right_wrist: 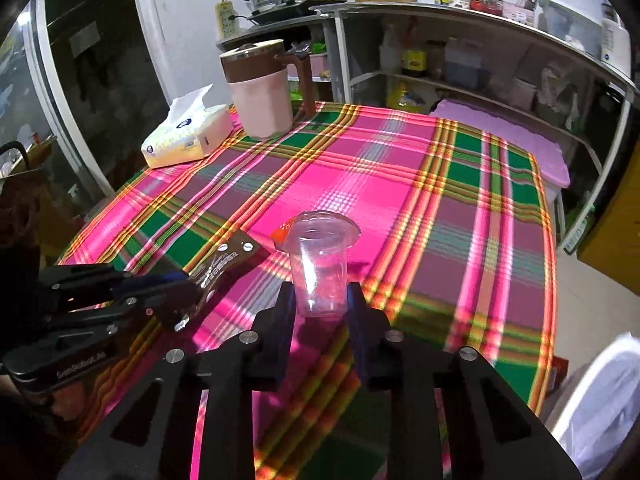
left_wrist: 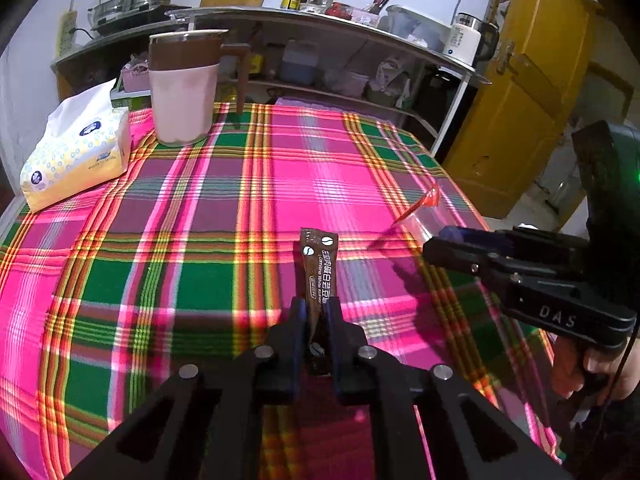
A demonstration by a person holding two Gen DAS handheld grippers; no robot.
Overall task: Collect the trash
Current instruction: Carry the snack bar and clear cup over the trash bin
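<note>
Fingers (left_wrist: pixel 297 320) of my left gripper (left_wrist: pixel 316 316) clamp a brown coffee sachet (left_wrist: pixel 318 268) above the table's (left_wrist: pixel 180 240) near edge; my right gripper (right_wrist: pixel 320 300) grips a clear plastic cup (right_wrist: pixel 320 264) there. Far-left corner: pink jug (left_wrist: pixel 184 84) and tissue pack (left_wrist: pixel 76 152).

Both tools are matte black. The left gripper (left_wrist: pixel 316 320) has two narrow fingers with dark blue inner pads; behind them, angular black linkage bars carry four round silver screw heads. The right gripper (right_wrist: pixel 322 312) has the same build, with blue pads and four silver screws. Seen from the side, its body carries pale letters "DAS", a thin black cable behind, and a green light farther back. The hand (left_wrist: pixel 592 372) under it shows bare skin; a sleeve is perhaps dark.
</note>
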